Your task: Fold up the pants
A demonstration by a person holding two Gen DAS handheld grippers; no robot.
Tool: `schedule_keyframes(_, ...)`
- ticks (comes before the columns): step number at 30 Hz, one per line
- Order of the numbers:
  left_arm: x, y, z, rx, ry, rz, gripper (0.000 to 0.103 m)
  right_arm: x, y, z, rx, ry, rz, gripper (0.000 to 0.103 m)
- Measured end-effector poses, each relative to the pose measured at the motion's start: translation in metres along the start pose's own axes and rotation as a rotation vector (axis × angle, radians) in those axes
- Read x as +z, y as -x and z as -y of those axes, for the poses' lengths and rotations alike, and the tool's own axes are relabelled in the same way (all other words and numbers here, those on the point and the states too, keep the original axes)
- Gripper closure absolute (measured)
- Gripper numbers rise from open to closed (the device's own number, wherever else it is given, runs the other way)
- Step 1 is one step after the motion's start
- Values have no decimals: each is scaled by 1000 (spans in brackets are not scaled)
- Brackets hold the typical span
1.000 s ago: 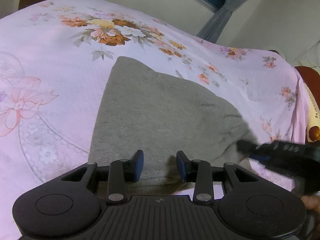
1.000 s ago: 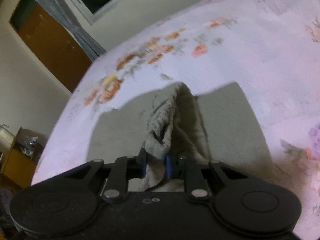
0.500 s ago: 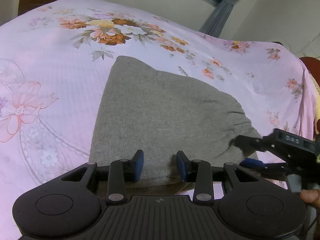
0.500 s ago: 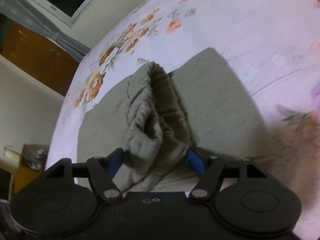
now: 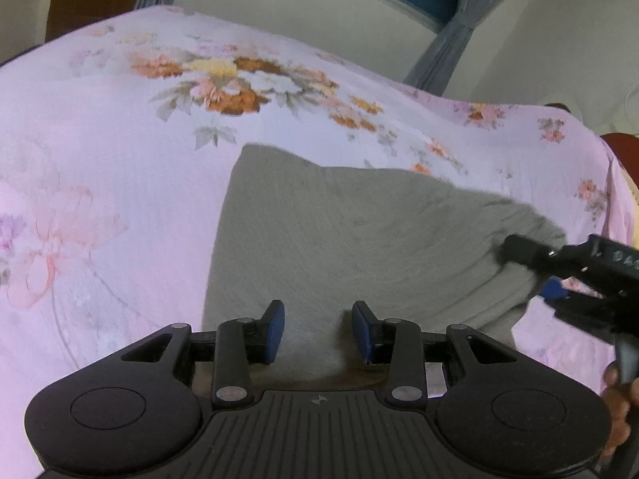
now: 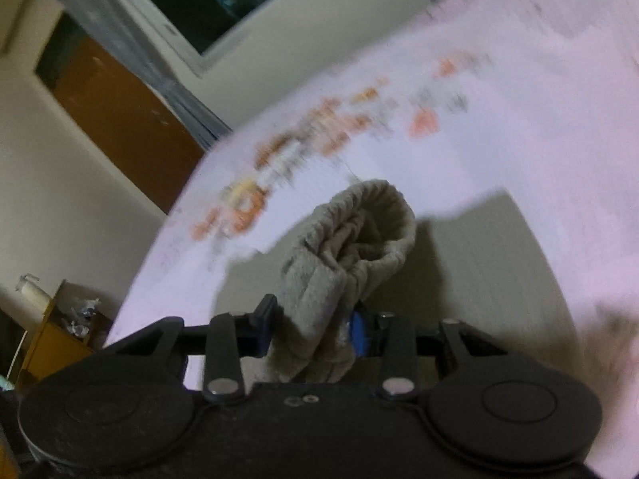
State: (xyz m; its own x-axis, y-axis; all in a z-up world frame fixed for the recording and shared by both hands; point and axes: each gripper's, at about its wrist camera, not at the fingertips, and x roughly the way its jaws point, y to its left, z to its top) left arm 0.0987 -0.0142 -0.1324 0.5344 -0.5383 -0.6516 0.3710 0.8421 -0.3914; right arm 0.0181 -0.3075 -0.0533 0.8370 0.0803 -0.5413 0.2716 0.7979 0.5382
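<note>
A bed (image 5: 100, 167) under a pink flowered sheet fills most of both views, and the grey pants (image 5: 343, 239) lie spread flat on its middle. Beyond the bed stand a pale wall, grey curtains (image 5: 451, 36) and a dark window (image 6: 211, 4), with a brown door (image 6: 120, 119) to one side.

The left gripper (image 5: 318, 329) hovers at the near edge of the pants, its blue pads apart with flat cloth showing in the gap below them, nothing pinched.

The right gripper (image 6: 310, 329) sits at the pants' right edge, seen from the left wrist camera as a black tool reaching in from the right. Its jaws have just been closing, and now they are clamped on a bunched, ribbed fold of the pants, which rises in a rolled hump in front of the fingers. Fingers of a hand (image 5: 617, 407) show at the lower right.
</note>
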Motion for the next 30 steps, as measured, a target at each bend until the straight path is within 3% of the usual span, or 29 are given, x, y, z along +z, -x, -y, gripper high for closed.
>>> schedule_keyframes(5, 8, -4, 19, -35, -32, 2, 66, 11, 20, 17, -17, 0, 22, 67)
schedule_keyframes(10, -4, -25, 42, -53, -74, -56, 66, 3, 30, 62, -94, -79, 26, 67)
schedule_keyframes(13, -16, -40, 47, -17, -87, -84, 66, -9, 15, 94, -120, -116, -85, 65)
schedule_keyframes(15, -19, -42, 49, -14, -103, -75, 66, -17, 11, 105, -117, -132, -98, 62)
schedule_keyframes(18, -16, -39, 51, -9, -108, -77, 66, -19, 9, 109, -97, -179, -88, 62)
schedule_keyframes(22, -8, -32, 52, -12, -100, -68, 66, -11, 10, 100, -99, -127, -107, 60)
schedule_keyframes(26, -5, -35, 52, -3, -121, -83, 66, -11, 31, 102, -127, -148, -75, 49)
schedule_keyframes(30, -5, -36, 54, -5, -124, -87, 66, 4, 45, 72, -145, -22, 3, 50)
